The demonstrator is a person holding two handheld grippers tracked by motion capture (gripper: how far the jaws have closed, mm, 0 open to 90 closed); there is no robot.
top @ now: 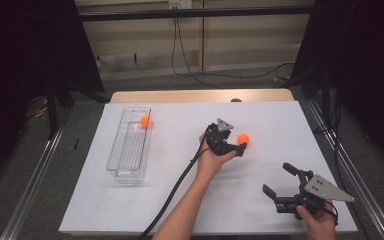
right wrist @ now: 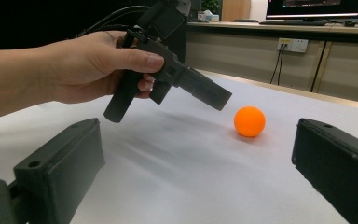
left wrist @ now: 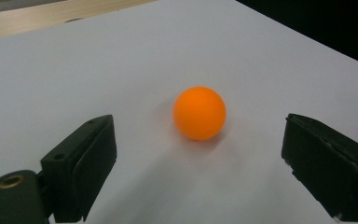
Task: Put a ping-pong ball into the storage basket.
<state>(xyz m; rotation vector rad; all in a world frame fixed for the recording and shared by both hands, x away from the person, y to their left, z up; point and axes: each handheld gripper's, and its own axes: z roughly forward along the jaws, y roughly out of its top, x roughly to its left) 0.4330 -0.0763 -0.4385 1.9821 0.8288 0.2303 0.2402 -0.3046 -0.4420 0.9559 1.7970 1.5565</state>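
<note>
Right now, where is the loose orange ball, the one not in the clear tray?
In the high view the orange ball sits on the white sheet right of centre, just ahead of the open left gripper, untouched.

I see one smooth orange ball (top: 243,138) resting on the white sheet near the table's middle, slightly right, and a second matching orange ball (top: 145,121) lying at the far end of the clear narrow tray (top: 121,170) on the left.
</note>
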